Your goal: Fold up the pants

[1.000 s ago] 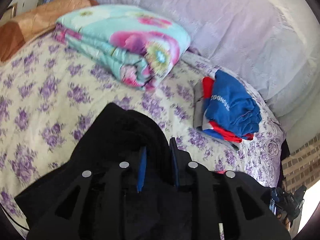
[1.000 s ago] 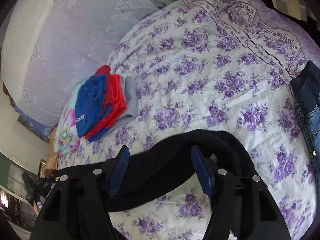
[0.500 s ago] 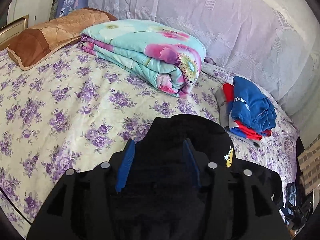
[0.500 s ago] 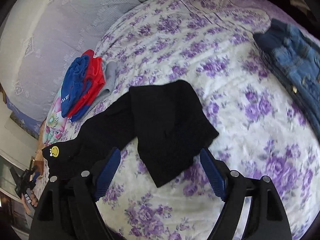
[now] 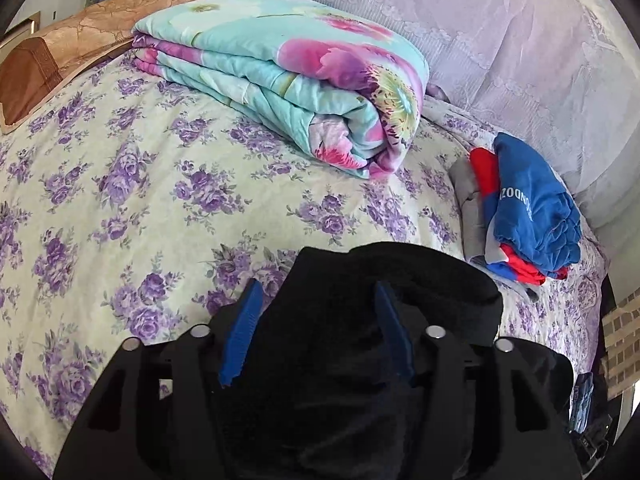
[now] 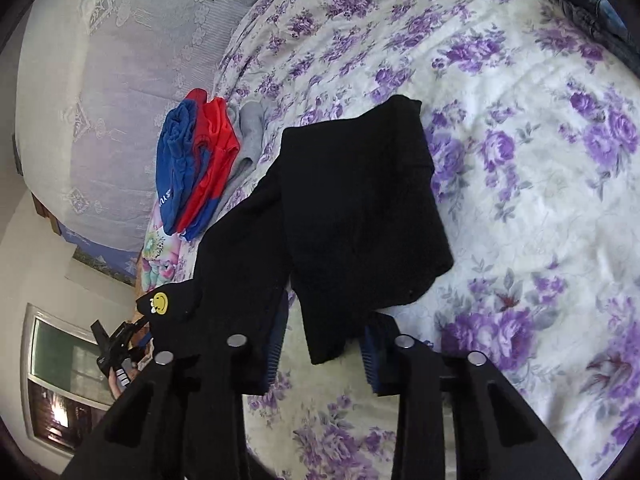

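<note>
On the floral bedspread (image 6: 540,184), soft black pants (image 6: 360,208) lie folded, slightly rumpled.

each hand-held gripper, left (image 5: 316,332) and right (image 6: 324,352), has a matte black angular frame with cut-out slots, four round silver screws across the top, and two ribbed blue finger pads (image 5: 240,336) at the tips.

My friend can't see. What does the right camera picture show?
Black pants lie partly folded on a bed with purple flowers, right in front of the open right gripper. A yellow smiley patch sits on their left end. Beyond them rests a pile of blue, red and grey clothes.
</note>
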Demonstrator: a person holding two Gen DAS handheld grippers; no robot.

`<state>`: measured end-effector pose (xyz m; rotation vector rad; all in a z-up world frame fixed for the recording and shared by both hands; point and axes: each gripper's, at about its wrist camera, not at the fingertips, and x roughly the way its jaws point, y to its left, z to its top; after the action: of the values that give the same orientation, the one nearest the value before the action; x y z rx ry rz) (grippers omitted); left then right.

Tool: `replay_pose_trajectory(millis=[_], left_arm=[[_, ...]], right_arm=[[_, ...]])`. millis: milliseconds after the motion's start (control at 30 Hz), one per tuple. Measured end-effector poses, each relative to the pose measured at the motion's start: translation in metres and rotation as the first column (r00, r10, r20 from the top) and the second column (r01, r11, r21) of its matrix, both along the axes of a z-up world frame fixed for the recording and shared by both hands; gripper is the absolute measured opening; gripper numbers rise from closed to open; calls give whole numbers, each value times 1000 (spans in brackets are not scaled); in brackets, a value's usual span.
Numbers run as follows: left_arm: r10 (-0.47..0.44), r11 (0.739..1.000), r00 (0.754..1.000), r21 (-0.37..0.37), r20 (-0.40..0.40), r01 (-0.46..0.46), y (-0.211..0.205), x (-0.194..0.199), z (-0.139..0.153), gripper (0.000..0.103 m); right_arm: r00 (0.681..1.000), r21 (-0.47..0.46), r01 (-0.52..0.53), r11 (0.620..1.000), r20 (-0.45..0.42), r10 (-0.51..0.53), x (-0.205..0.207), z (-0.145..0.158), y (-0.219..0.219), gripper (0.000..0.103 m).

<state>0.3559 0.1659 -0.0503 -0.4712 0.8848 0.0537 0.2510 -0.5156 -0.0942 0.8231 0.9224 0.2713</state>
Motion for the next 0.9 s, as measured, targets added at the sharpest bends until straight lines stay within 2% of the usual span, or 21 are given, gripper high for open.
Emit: replay_pose_trajectory(millis=[33,167,200,267,300,367,433,500,600,700,767,800,833,900], left_arm=[[13,1000,1000,-15,-12,-13,3,6,-5,67],[-22,996,996,-94,-88,13,-1,21,-33,67],[-35,997,994,-68,-102,28,-8,21,-37,67],[-70,994,992,77,-108,78,-32,20,-38,67],[-96,986,989,124,-115,111,-42,19,-38,67],[-133,977,985,156,-107,148,-53,16,-35,64],[-133,974,988,173,-81,146,-53,14,-32,45],[-100,984,995,145,-27,102,-40,9,-26,35],[-3,996,995,91,97,-6,-8,-15,3,31],[41,996,984,68,172,-54,9,-40,33,30],[50,996,979,68,198,-64,14,-47,47,30],[48,995,980,72,194,-63,15,-46,50,31],[55,995,982,77,181,-69,16,-44,48,31],[70,994,989,76,132,-80,17,-34,36,31]], right_arm=[[1000,2,8,1000,5,-8,-2,0,-1,22],[999,15,39,999,32,-39,-10,6,-8,19],[998,16,47,999,39,-47,-12,8,-11,19],[997,23,59,998,47,-60,-13,10,-14,19],[997,26,63,998,48,-65,-13,10,-17,19],[997,29,66,997,40,-67,-12,8,-18,19],[997,40,66,997,26,-67,-10,4,-20,19],[997,58,72,996,17,-73,-8,3,-22,19],[995,71,93,993,26,-95,-13,9,-28,19],[993,72,111,991,35,-114,-17,14,-36,19],[993,71,113,991,25,-115,-17,17,-40,23],[993,76,111,991,20,-113,-17,18,-41,29],[994,87,108,990,17,-110,-16,18,-42,42],[993,97,117,988,17,-119,-17,22,-43,48]])
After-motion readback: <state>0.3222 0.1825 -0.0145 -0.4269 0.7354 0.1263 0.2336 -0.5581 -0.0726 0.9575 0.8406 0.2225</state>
